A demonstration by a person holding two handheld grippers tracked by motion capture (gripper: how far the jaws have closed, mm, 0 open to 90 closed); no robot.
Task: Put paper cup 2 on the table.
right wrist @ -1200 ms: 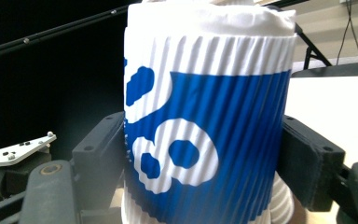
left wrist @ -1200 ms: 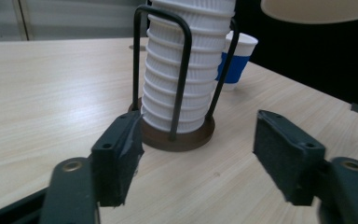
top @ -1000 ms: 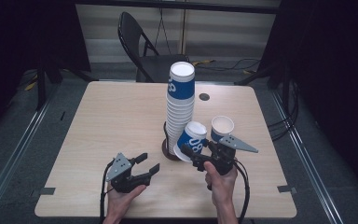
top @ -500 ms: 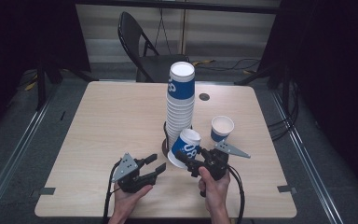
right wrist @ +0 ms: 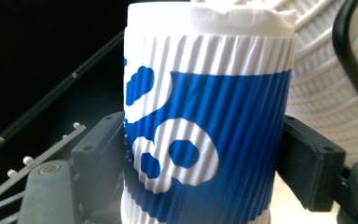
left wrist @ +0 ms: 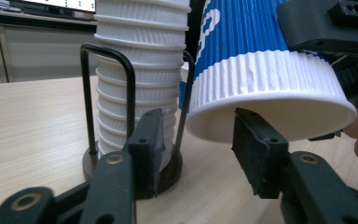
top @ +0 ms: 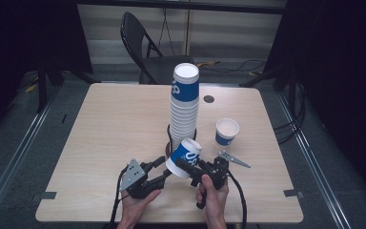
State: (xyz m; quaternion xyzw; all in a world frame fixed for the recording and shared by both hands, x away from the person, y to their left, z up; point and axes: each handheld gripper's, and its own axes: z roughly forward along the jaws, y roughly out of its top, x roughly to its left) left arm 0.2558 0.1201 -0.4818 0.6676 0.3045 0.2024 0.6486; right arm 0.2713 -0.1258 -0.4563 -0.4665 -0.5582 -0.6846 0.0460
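Note:
A blue-and-white ribbed paper cup [top: 183, 153] [right wrist: 205, 116] hangs tilted, mouth down and to the left, just above the table in front of the tall cup stack [top: 185, 105]. My right gripper [top: 187, 164] [right wrist: 200, 158] is shut on its blue wall. My left gripper [top: 166, 169] [left wrist: 198, 140] sits at the cup's mouth [left wrist: 261, 116]. Its jaws have just been closing, with the near edge of the white rim between them. The pads are still apart from the rim, so this gripper is open.
The stack [left wrist: 140, 60] stands in a black wire holder [left wrist: 130, 84] on a round base. A single upright cup [top: 227, 131] sits to the right on the wooden table [top: 114, 124]. A folding chair [top: 147, 52] stands behind the far edge.
My right gripper has come down and toward the left with the cup, bringing its mouth to the left gripper. The left jaws have narrowed.

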